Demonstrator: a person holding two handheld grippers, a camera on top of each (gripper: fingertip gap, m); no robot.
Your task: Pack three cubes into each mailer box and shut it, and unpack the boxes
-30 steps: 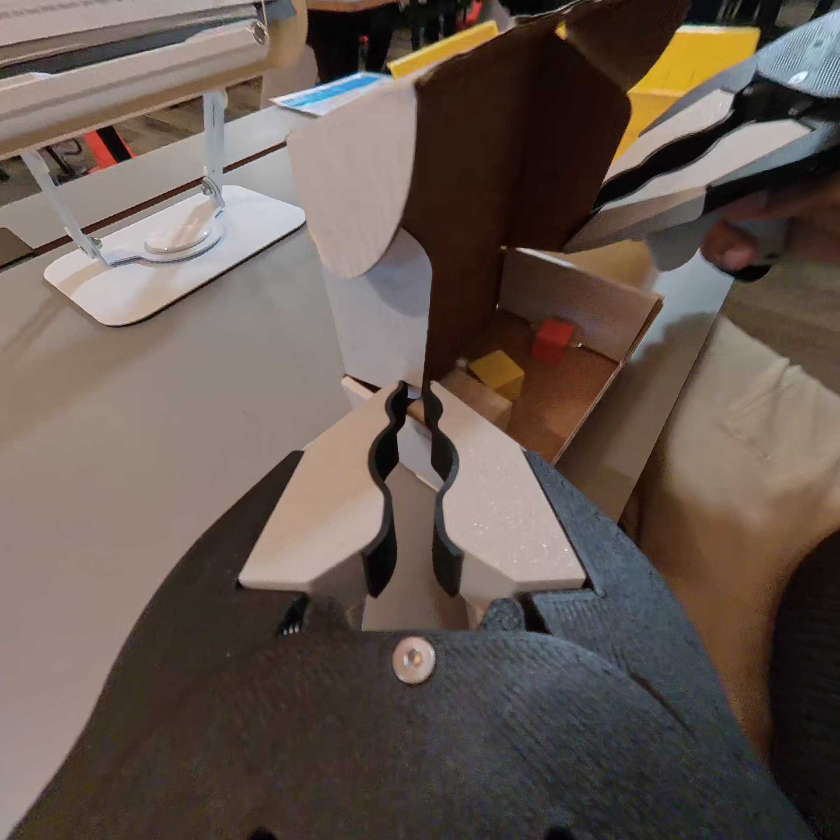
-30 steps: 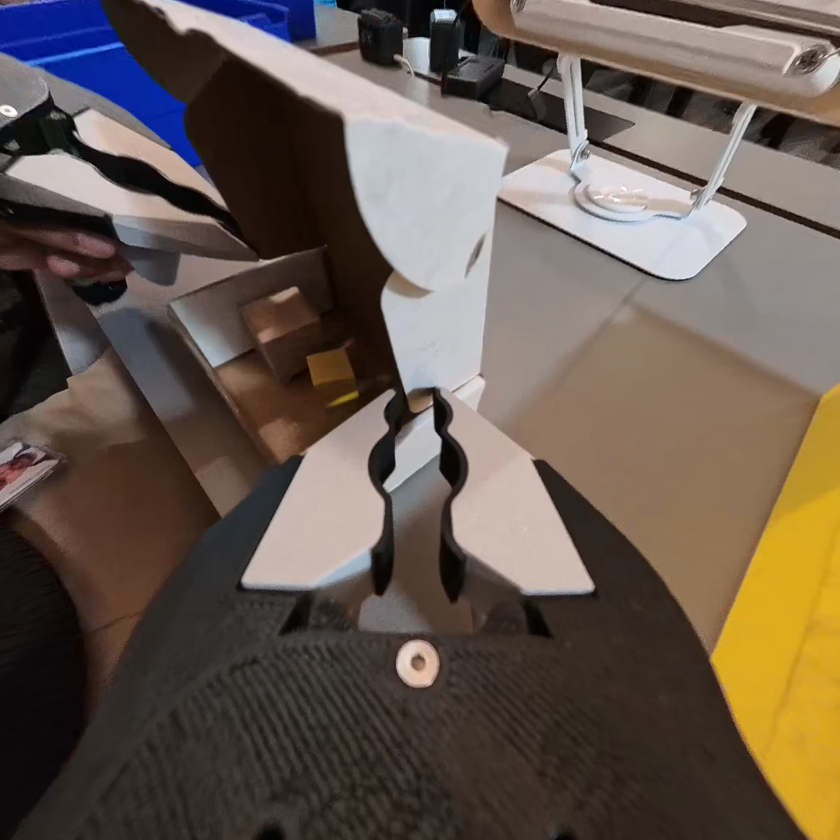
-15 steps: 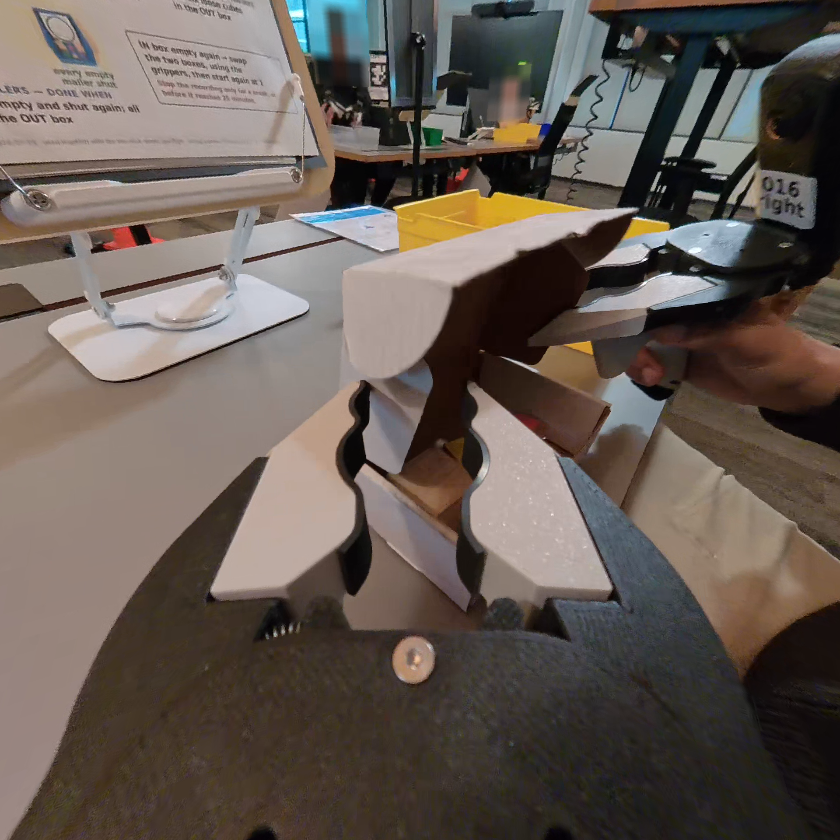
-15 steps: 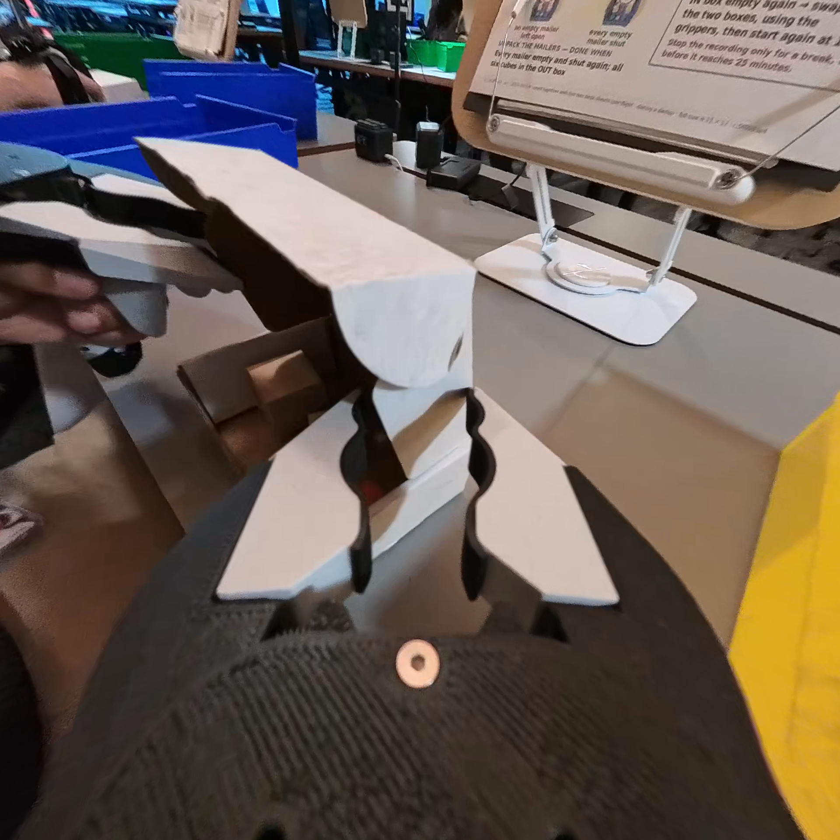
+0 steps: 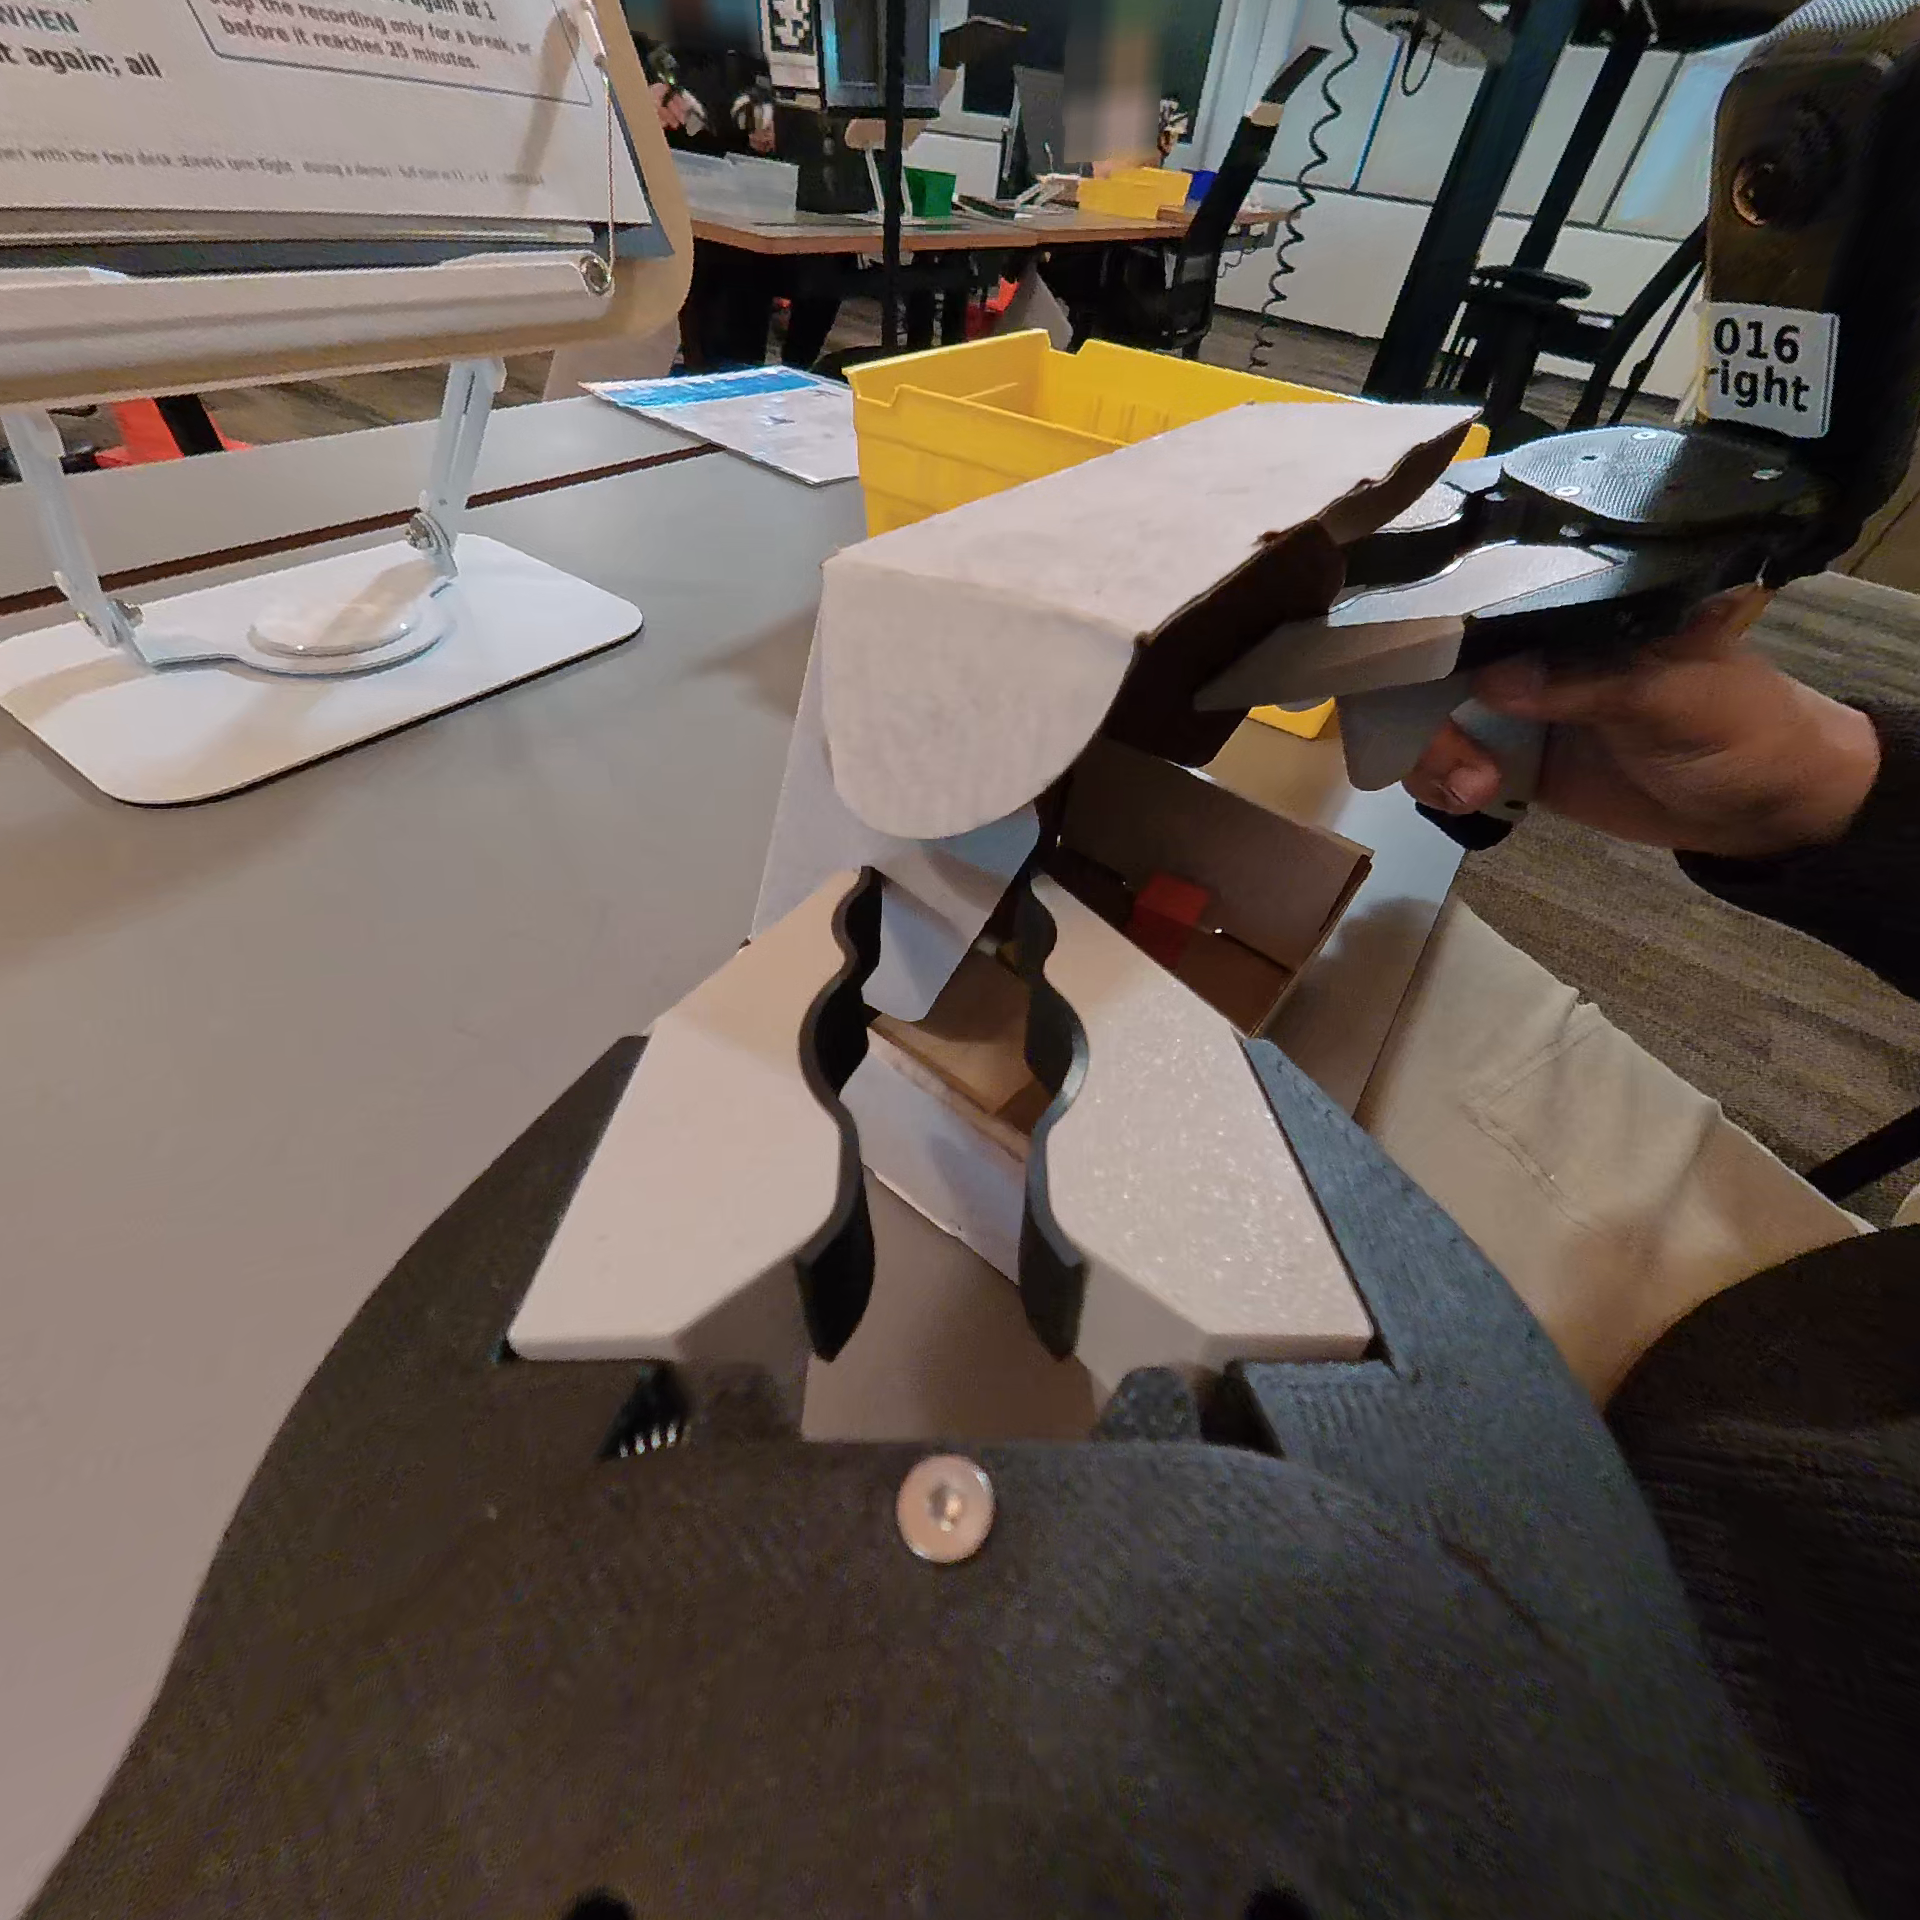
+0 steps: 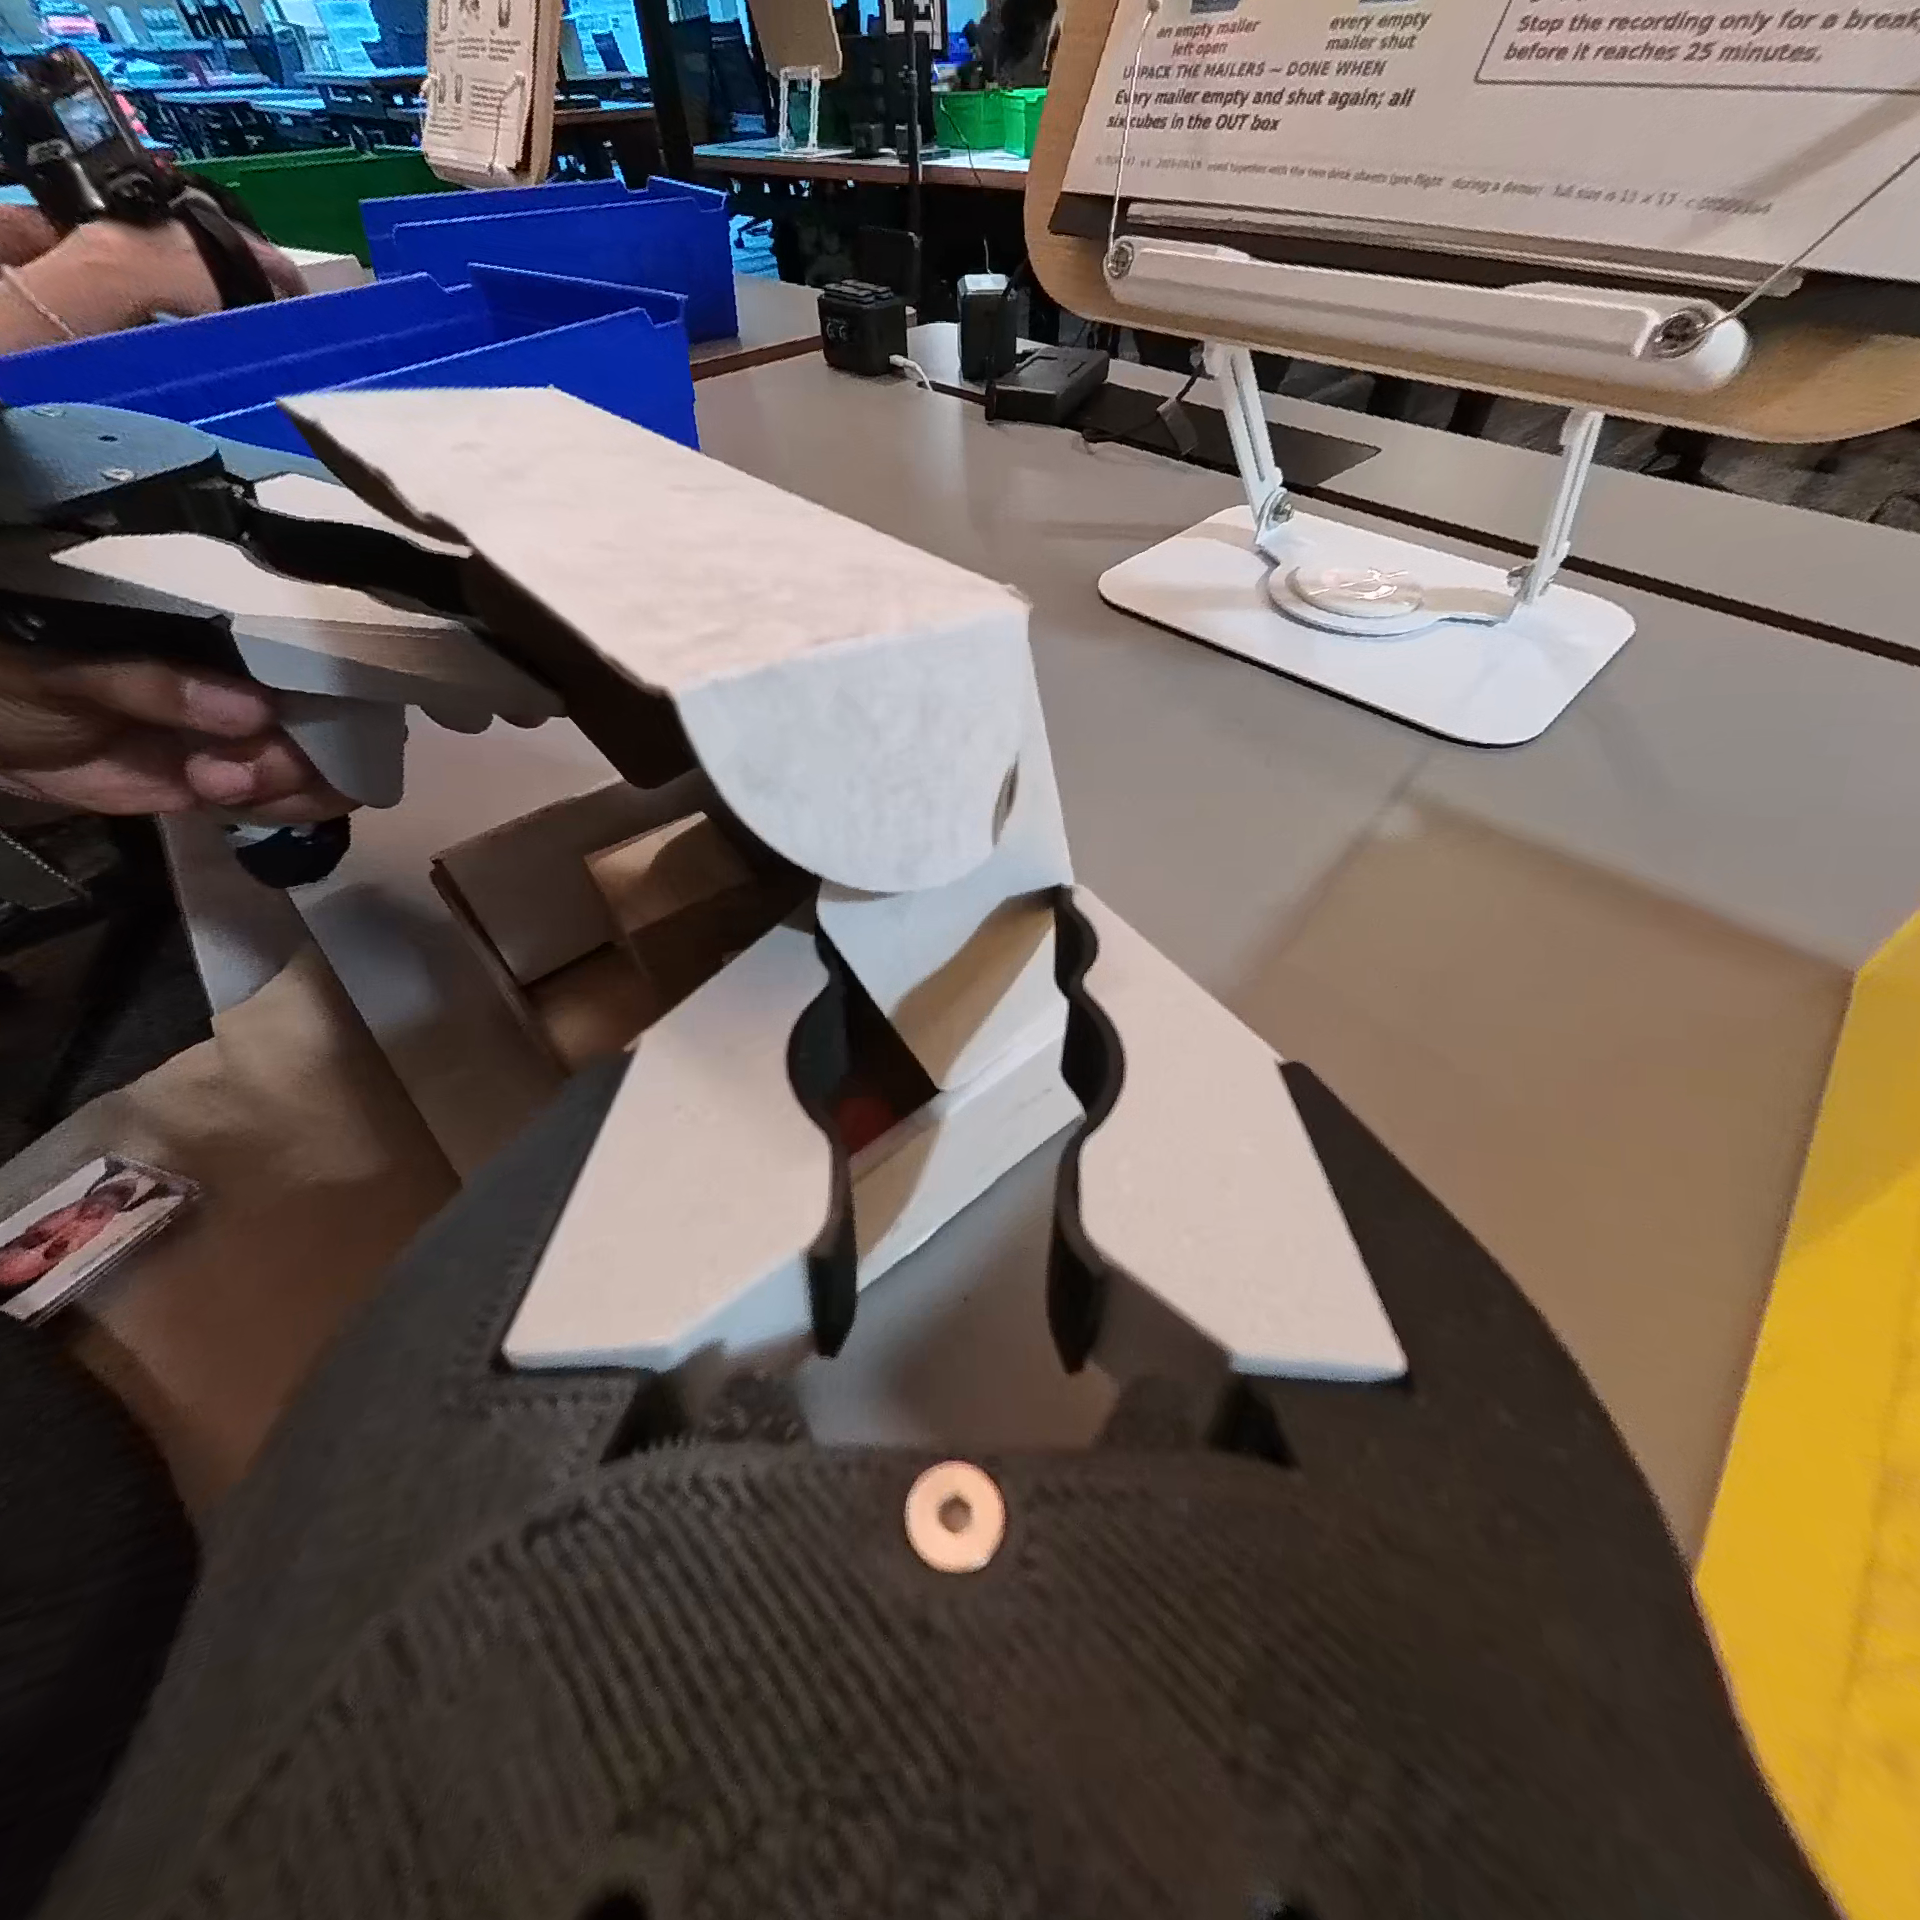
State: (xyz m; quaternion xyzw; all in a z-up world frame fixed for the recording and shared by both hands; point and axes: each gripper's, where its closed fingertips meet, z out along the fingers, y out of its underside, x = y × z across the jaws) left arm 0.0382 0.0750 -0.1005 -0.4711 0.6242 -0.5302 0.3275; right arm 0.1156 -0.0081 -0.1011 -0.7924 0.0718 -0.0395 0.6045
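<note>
A white mailer box (image 5: pixel 935 1153) stands at the table's near edge with its lid (image 5: pixel 1091 540) tilted low over it, partly closed. Inside show a red cube (image 5: pixel 1169 914) and a wooden cube (image 5: pixel 961 1049). My left gripper (image 5: pixel 940 894) is open at one end of the box, its jaws either side of the lid's white side flap (image 5: pixel 925 935). My right gripper (image 6: pixel 945 925) is open at the other end, around the flap (image 6: pixel 935 966) there. In the right wrist view the lid (image 6: pixel 675 540), red cube (image 6: pixel 862 1117) and wooden cube (image 6: pixel 665 894) also show.
A document stand with a white base (image 5: pixel 312 644) stands behind the box. A yellow bin (image 5: pixel 987 436) and a printed sheet (image 5: pixel 738 416) lie beyond. Blue bins (image 6: pixel 468 322) and black chargers (image 6: pixel 862 327) sit on the far side. The table edge (image 5: pixel 1392 997) runs beside the box.
The lid has swung down from upright to low over the box. Both grippers went from nearly shut to open and now sit level at the box ends.
</note>
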